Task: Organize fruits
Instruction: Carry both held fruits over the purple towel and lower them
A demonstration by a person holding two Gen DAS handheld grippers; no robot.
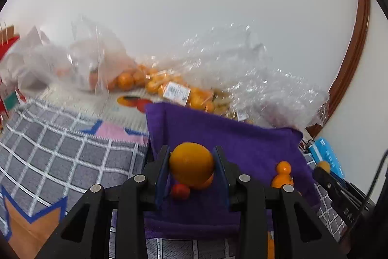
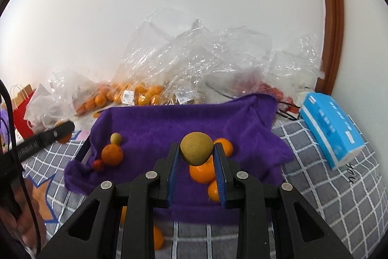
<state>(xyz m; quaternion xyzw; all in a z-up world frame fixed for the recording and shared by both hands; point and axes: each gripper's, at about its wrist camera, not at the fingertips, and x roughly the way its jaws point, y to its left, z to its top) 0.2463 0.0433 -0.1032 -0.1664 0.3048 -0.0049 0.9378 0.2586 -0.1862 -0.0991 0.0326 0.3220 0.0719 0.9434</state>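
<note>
My left gripper [image 1: 191, 152] is shut on a large orange [image 1: 191, 163], held above a purple towel [image 1: 242, 142] draped over a tray. Below that orange a small red fruit [image 1: 180, 191] lies on the towel, and two oranges [image 1: 283, 174] lie to the right. My right gripper [image 2: 196, 146] is shut on a round brown-green fruit [image 2: 196, 149] over the same towel [image 2: 157, 128]. Under it lie three oranges [image 2: 202, 174]. On the towel's left side are an orange [image 2: 112, 155], a small greenish fruit [image 2: 116, 138] and a red one [image 2: 98, 164].
Clear plastic bags of oranges [image 2: 145, 94] are heaped along the white wall behind the towel. A blue tissue pack [image 2: 332, 128] lies at the right, and a red paper bag [image 2: 20, 113] at the left. A loose orange [image 2: 157, 237] sits on the grey checked blanket [image 2: 327, 198].
</note>
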